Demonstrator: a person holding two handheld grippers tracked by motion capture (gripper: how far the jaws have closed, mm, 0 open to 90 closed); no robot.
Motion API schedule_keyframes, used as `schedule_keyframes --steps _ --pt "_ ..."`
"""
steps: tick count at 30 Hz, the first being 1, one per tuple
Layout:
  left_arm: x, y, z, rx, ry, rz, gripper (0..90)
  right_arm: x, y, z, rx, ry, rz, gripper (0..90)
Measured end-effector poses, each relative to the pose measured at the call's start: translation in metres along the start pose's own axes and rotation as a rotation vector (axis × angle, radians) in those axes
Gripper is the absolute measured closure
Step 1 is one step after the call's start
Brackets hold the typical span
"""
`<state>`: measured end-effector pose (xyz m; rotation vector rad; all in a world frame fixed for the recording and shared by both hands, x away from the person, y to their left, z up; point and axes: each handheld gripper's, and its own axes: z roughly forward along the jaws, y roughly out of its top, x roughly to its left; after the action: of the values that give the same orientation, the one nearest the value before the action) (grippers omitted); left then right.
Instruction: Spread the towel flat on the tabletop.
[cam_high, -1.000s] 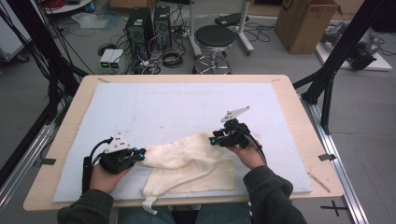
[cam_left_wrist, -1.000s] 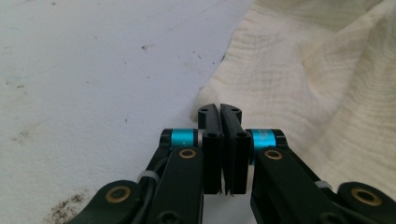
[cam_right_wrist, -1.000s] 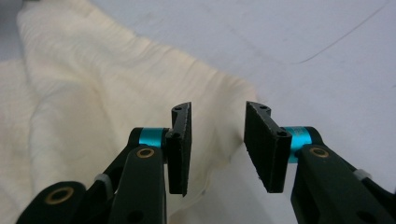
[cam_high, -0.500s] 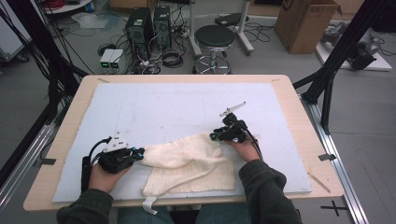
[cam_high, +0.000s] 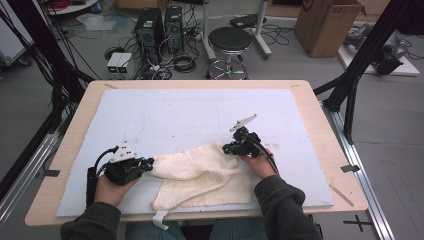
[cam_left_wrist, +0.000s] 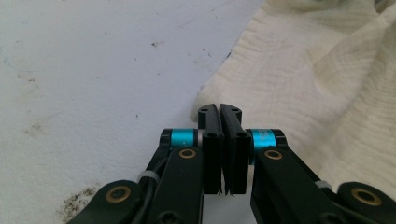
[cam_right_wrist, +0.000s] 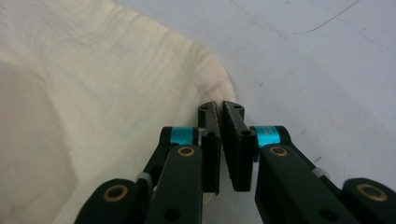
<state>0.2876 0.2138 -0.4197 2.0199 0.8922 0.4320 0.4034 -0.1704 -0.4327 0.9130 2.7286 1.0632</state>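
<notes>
Since a second ago, right tongs (cam_high: 231, 148) shifted slightly toward 12 o'clock on the table (cam_high: 310, 107), carrying the cloth's far corner with them; grey plate on top now points up toward 1 o'clock. Left tongs (cam_high: 149, 162) hold the same spot, cloth edge unchanged there.

Counts: one cloth (cam_high: 200, 175), cream, crinkled weave. Two tongs, one per hand. One white mat (cam_high: 175, 110) covering most of the table. One small white tag (cam_high: 159, 220) hanging at the cloth's near edge, over the table's 6 o'clock rim. Beyond the table, on the floor: one round black stool (cam_high: 229, 40), one cardboard box (cam_high: 327, 22), two dark computer towers (cam_high: 160, 25).

Cloth position: lies on the mat near the 6 o'clock side of the table, between the two tongs. Left tongs sit at its 9 o'clock corner, right tongs at its 1 o'clock corner. Cloth bunched and raised along the line between them, flatter toward 6 o'clock.

Left tongs (cam_left_wrist: 219, 116): jaws pressed together, tips touching the cloth (cam_left_wrist: 317, 84) corner; pinching its edge, as far as the left gripper view shows. Mat (cam_left_wrist: 93, 70) here is stained with dark specks.

Right tongs (cam_right_wrist: 219, 112): jaws nearly shut, thin gap at the tips, clamped on the folded corner of the cloth (cam_right_wrist: 93, 93), which spreads off toward 9 o'clock in that view. Bare mat (cam_right_wrist: 317, 60) lies at 3 o'clock of the jaws.
</notes>
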Motion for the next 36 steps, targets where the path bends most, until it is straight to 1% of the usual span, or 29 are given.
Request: schedule_keyframes --steps 2,3,5,8,11,12,13,14,15,21,24,26,28,29,30,32,36 --pt "0.000 0.000 0.000 0.000 0.003 0.004 87.0 -0.001 -0.001 -0.001 -0.008 0.005 0.007 86.8" --pt "-0.001 0.000 0.000 -0.001 0.003 0.004 87.0 0.000 -0.002 -0.003 -0.013 -0.001 -0.004 87.1" --pt "-0.001 0.000 0.000 -0.004 0.006 0.004 87.0 0.002 -0.002 -0.006 -0.022 0.002 -0.013 87.4" --pt "-0.001 0.000 0.000 -0.007 0.007 0.002 87.0 0.005 -0.002 -0.012 -0.041 -0.006 -0.026 87.7" --pt "-0.001 0.001 -0.001 -0.014 0.006 -0.003 87.0 0.005 -0.002 -0.018 -0.067 -0.013 -0.037 87.8" --pt "-0.001 0.001 -0.001 -0.022 0.008 -0.011 87.0 0.005 -0.002 -0.020 -0.070 -0.011 -0.034 87.8" --pt "0.000 0.002 -0.001 -0.019 0.011 -0.005 87.0 0.006 -0.002 -0.022 -0.073 -0.017 -0.035 87.8" --pt "-0.001 0.002 -0.001 -0.028 0.012 -0.017 87.0 0.006 -0.003 -0.024 -0.078 -0.018 -0.038 87.9" --pt "0.000 0.002 -0.001 -0.027 0.014 -0.011 87.0 0.006 -0.003 -0.026 -0.081 -0.023 -0.036 87.9" --pt "0.002 0.005 0.001 -0.043 0.024 -0.029 87.0 0.007 -0.004 -0.037 -0.112 -0.044 -0.046 88.0" --pt "0.005 0.009 0.003 -0.043 0.033 -0.029 87.0 0.004 -0.004 -0.042 -0.114 -0.056 -0.043 88.0" --pt "0.007 0.013 0.005 -0.048 0.036 -0.027 87.0 0.002 -0.004 -0.046 -0.127 -0.063 -0.047 88.0" --pt "0.009 0.018 0.008 -0.057 0.042 -0.031 87.0 0.001 -0.003 -0.051 -0.151 -0.061 -0.034 88.0" --pt "0.011 0.021 0.009 -0.054 0.045 -0.026 87.1 0.001 -0.002 -0.054 -0.161 -0.062 -0.030 88.1" --pt "0.012 0.024 0.011 -0.059 0.052 -0.027 87.1 0.000 -0.002 -0.056 -0.167 -0.065 -0.029 88.1" --pt "0.015 0.029 0.014 -0.066 0.052 -0.036 87.1 -0.001 -0.001 -0.059 -0.171 -0.068 -0.022 88.1" --pt "0.020 0.039 0.017 -0.082 0.061 -0.034 87.1 -0.005 0.000 -0.063 -0.182 -0.070 -0.030 88.1"
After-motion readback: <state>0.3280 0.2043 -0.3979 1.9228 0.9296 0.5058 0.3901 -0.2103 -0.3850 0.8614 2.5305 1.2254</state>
